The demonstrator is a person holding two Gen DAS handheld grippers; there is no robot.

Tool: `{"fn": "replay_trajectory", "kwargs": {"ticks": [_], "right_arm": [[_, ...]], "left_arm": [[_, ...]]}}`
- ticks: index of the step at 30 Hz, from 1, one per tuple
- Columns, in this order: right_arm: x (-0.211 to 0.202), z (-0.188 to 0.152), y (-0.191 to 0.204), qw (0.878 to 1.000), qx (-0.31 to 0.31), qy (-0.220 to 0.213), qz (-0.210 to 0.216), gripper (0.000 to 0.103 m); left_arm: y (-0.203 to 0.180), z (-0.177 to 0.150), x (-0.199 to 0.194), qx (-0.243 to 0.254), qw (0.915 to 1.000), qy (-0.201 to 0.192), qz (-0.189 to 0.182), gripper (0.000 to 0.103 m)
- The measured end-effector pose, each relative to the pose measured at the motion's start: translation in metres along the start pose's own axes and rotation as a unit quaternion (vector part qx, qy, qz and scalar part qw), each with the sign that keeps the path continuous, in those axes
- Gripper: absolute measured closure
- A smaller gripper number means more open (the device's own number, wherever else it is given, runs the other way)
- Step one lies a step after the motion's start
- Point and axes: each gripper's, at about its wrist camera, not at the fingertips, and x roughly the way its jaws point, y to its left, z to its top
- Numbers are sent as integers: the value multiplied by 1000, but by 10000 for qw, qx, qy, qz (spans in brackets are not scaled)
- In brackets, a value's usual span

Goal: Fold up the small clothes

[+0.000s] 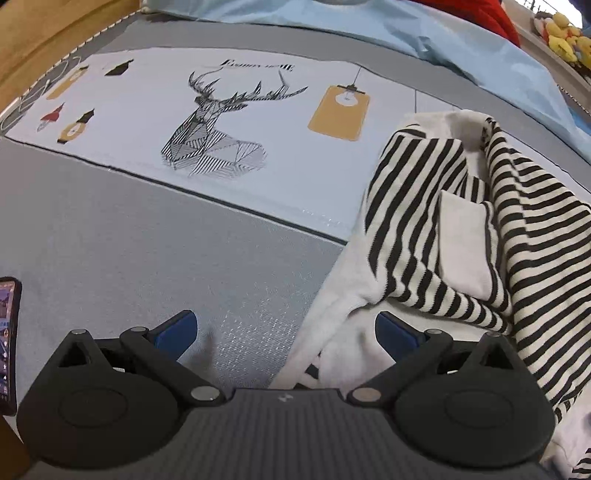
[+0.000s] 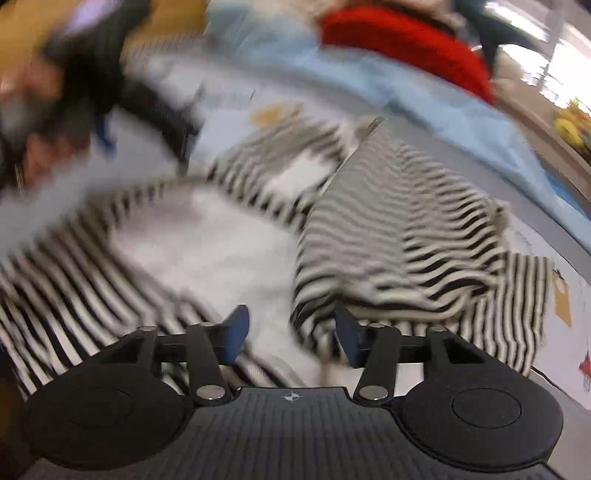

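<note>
A small black-and-white striped garment [image 1: 461,229] with a white lining lies crumpled on the right of a grey bed cover [image 1: 129,240]. My left gripper [image 1: 286,332] hovers open at its left white edge. One blue pad is over the cover and the other over the white cloth, pressing nothing. In the blurred right wrist view, the striped garment [image 2: 388,229] spreads under my right gripper [image 2: 291,336]. That gripper's fingers stand apart over the white lining, with a striped fold beside the right finger. A dark blurred shape with a hand [image 2: 92,103] shows at upper left.
A white panel with a deer print [image 1: 214,122] runs across the cover. A phone [image 1: 8,343] lies at the left edge. A light blue blanket [image 1: 406,33], something red [image 1: 484,14] and yellow plush toys [image 1: 565,37] are behind. A wooden frame [image 1: 48,33] borders the far left.
</note>
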Motion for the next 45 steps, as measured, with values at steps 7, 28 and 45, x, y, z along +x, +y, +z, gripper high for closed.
{"fn": "replay_trajectory", "kwargs": {"ticks": [7,28,45], "right_arm": [[8,23,-53,9803,878,-981,-1476,52],[-8,-59,-40,9772,1887,-592,-777,30],[-188,-201,26,9535,2451,-801,-1559,21]], "left_arm": [[-20,0,-5,33,9990,-81,-437,0],[-40,-32,-20,1251,9902,-620,-68,0],[-10,-196,-89,2080,9682,-1374,223,0]]}}
